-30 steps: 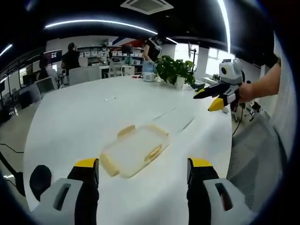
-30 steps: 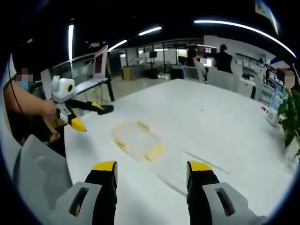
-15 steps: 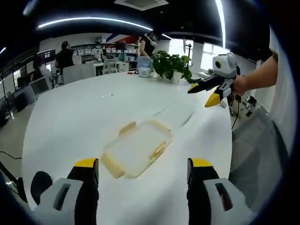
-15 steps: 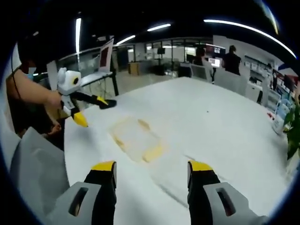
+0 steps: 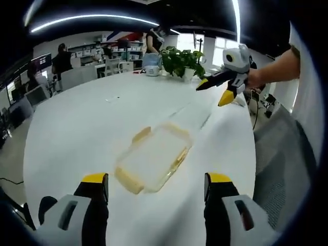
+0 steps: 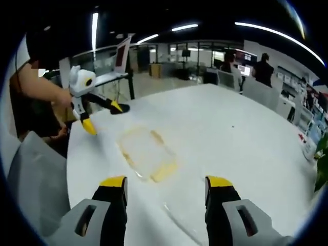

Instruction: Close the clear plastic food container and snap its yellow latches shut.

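Observation:
A clear plastic food container [image 5: 154, 159] with yellow latches lies flat on the white table [image 5: 77, 133], its lid on. In the right gripper view the same container [image 6: 146, 154] sits ahead and to the left. My left gripper [image 5: 156, 187] hovers open just short of the container's near end. My right gripper [image 6: 166, 189] is open too, held above the table short of the container. The right gripper [image 5: 218, 87] also appears at the upper right of the left gripper view, held in a hand. The left gripper [image 6: 100, 113] appears at the left of the right gripper view.
A potted plant [image 5: 182, 64] and a white bowl [image 5: 151, 70] stand at the table's far edge. People sit at desks [image 5: 64, 61] beyond. A grey chair [image 6: 36, 179] is by the near table edge. A faint crease [image 5: 192, 115] runs across the tablecloth.
Both views have shifted as the hands moved. The container looks closer and lower in the left gripper view; the other gripper has drifted toward the container in each view. Jaws stay open.

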Available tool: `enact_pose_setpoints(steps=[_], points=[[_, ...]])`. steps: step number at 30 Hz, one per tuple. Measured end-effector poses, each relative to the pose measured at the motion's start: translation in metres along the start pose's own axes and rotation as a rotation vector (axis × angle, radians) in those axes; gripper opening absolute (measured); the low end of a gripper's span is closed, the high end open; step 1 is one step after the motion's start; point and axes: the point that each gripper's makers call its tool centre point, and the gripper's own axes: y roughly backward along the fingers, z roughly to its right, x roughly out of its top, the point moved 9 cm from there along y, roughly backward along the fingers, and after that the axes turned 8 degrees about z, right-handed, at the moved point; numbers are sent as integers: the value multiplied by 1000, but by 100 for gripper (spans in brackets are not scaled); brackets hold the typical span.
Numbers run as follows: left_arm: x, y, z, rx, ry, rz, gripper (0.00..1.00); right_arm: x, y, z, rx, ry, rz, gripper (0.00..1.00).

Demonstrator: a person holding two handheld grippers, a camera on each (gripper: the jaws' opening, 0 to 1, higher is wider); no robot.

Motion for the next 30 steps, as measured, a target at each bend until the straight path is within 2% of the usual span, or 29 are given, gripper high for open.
enact_pose_setpoints(steps=[7,10,12,23,28,30], points=[[2,-4,-10,-23,-37,-27,76,3,-9,4,48,49,-30,60],[0,-6,-12,-45,-74,-55,76,6,-13,5,67,28,-21,60],[0,-8,-13,-57,-97,-74,76,7,-17,7,75,48,-32,60],[0,-18,-24,-108,-155,-116,73,16,-36,11,142,82,-54,60],[-2,-25,-28,-145,-190,-151,71,18,-46,10,184,124,-77,59],[2,-26,-31,-143,-197,-144,71,18,-50,10,202,149,-91,59]])
